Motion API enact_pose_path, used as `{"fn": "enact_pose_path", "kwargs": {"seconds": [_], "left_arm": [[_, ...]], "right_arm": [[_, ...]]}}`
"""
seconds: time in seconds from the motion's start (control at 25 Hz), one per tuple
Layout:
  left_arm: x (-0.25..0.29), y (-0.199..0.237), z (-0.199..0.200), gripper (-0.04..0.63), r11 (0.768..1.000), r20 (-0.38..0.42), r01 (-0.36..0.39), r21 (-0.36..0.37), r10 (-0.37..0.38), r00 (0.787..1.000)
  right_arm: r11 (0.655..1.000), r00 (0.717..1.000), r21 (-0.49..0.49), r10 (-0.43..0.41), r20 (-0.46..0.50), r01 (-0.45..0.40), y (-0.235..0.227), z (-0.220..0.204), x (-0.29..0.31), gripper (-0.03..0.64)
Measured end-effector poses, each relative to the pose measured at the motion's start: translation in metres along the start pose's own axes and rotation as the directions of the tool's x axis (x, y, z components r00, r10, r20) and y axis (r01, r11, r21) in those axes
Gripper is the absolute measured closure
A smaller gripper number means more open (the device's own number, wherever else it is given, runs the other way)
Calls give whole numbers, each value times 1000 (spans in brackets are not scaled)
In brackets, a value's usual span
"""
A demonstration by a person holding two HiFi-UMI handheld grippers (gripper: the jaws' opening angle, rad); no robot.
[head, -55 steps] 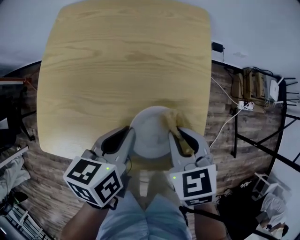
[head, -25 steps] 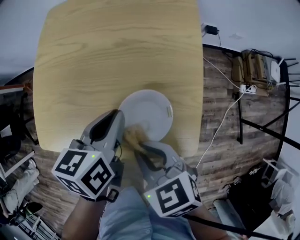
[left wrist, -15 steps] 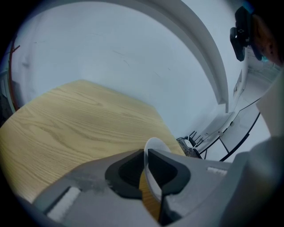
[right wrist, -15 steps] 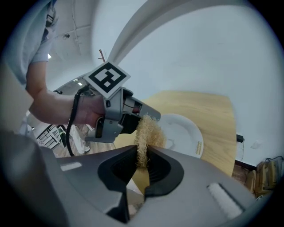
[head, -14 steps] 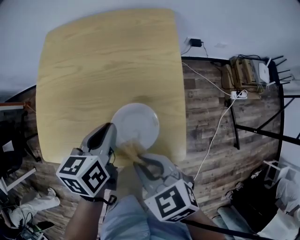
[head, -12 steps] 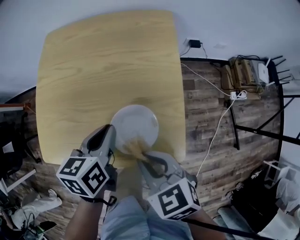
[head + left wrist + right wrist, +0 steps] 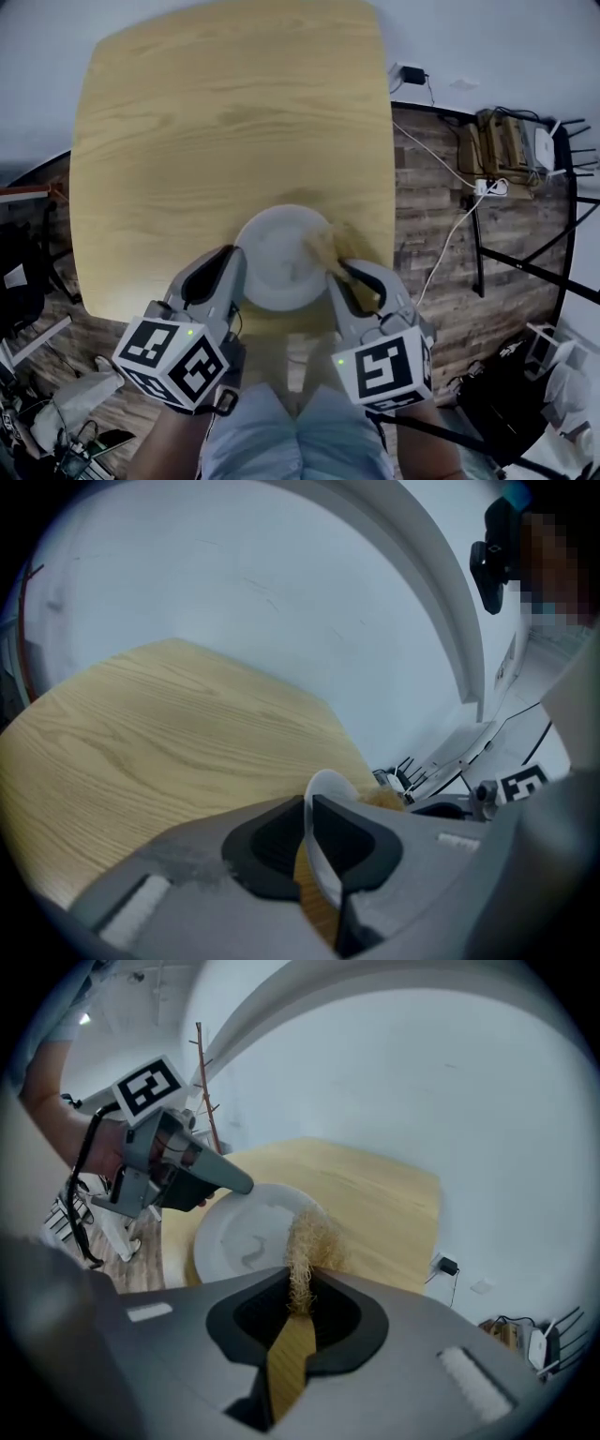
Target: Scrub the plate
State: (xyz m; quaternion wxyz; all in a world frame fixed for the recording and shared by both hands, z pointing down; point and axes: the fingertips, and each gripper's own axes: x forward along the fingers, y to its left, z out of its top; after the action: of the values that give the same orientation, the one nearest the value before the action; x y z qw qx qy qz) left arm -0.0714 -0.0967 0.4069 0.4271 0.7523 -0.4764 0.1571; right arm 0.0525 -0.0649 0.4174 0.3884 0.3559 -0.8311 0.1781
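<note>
My left gripper (image 7: pixel 232 264) slants down from the near side, its jaws narrow and clamped on the left rim of the plate (image 7: pixel 279 267). My right gripper (image 7: pixel 339 274) slants the same way, pinching a straw-coloured scrubber (image 7: pixel 319 248) at the plate's right side. The plate is at the near edge of the pale wooden table (image 7: pixel 225 122). To the right is a plank floor (image 7: pixel 441 225).

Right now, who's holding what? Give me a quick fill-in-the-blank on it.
1. The left tongs are shut on the ____ of the white plate.
2. The right tongs are shut on a tan, fibrous ____.
3. The table has a top of light ____.

Missing words: rim; scrubber; wood.
</note>
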Motion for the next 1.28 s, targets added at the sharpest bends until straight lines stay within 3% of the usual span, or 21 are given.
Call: {"fn": "enact_pose_path", "kwargs": {"seconds": [0.56,1.12,1.28], "left_arm": [[0,5,7,543,1000,23,-26,-15,26,999],[-5,5,2,543,998,45,-49,24,48,998],[-3,-1,-4,543,999,35,-36,35,35,999]], "right_arm": [[996,997,56,74,-22,-72,27,-5,11,574],[948,957,141,274,94,-286,111,-4,-14,574],[944,951,139,285,122,-301,116,-1,-27,574]]}}
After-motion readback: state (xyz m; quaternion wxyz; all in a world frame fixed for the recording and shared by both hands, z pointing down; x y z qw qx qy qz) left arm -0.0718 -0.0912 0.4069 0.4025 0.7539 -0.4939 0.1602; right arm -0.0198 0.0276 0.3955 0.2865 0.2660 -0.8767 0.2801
